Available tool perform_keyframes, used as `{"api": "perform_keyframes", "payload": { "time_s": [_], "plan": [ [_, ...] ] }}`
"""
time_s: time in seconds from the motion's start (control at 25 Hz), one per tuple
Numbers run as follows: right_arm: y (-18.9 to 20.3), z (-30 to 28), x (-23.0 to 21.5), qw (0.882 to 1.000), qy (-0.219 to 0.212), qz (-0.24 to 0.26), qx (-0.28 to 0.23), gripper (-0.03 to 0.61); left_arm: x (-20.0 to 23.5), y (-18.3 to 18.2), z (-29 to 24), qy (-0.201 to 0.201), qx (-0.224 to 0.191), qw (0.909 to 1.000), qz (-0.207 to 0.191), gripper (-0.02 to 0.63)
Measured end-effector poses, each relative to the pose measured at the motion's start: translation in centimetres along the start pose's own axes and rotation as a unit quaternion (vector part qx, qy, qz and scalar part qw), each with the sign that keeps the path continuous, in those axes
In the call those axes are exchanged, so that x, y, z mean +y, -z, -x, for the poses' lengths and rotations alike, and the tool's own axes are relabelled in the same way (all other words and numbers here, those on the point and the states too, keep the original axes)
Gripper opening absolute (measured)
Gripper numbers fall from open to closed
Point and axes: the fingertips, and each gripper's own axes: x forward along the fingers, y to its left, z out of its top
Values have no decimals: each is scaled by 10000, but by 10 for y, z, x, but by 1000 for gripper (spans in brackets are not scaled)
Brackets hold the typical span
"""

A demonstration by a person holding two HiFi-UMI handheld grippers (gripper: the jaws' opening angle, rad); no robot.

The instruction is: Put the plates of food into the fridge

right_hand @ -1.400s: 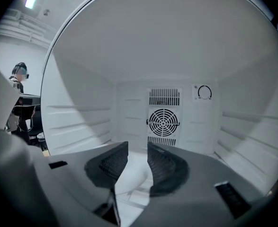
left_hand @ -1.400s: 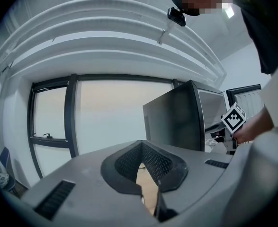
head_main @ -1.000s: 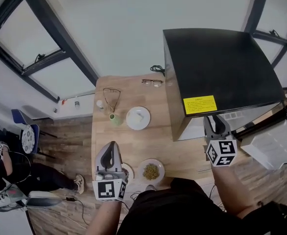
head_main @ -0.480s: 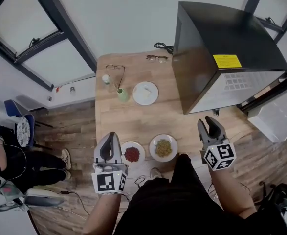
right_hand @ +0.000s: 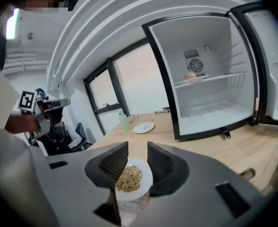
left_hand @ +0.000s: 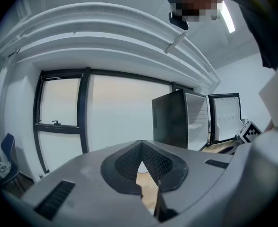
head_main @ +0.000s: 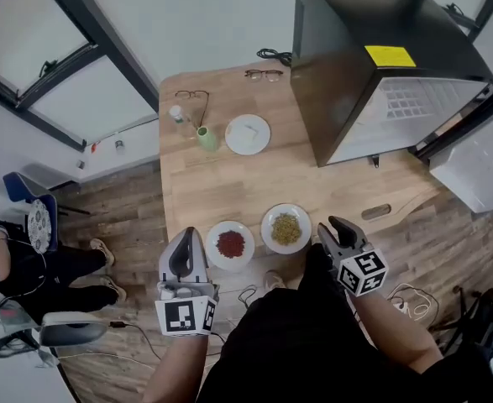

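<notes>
Right claw is hovering, jaws spread, just beside the plate of yellow grains at the bench's near edge (left claw is hanging pressed together, empty).

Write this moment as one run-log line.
left gripper: shut, empty | right gripper: open, aimed at grain plate | red-food plate: on table | fridge: door open

Fridge cut off at head view's top edge; its door at right gripper view's right edge. Orange item on shelf too small to ID. Yellowish-food plate partly behind jaws of right gripper.
</notes>
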Motion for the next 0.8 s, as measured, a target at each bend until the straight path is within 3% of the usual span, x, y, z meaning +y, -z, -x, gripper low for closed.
{"api": "perform_keyframes", "payload": {
  "time_s": [0.12, 0.28, 0.44, 0.52, 0.68, 0.8],
  "plan": [
    [28, -3, 6, 9996, -132, -85, 238, 143, -2, 7, 8, 5, -6, 10000, 57, 3],
    [60, -5, 13, 9955, -270, -742, 530, 143, -5, 11, 17, -4, -17, 9999, 125, 3],
    [99, -7, 6, 9872, -80, -1349, 841, 157, -8, 16, 29, -23, 52, 9999, 85, 3],
    [116, -8, 2, 9785, 3, -1853, 901, 158, -6, 21, 34, -57, 128, 9999, 63, 3],
    [144, -16, -3, 9494, 90, -2978, 996, 187, -12, 31, 42, -2, 305, 9995, 36, 3],
    [155, -27, -4, 9354, 36, -3382, 1027, 204, -25, 31, 47, 116, 330, 9994, -79, 3]
  ]
}}
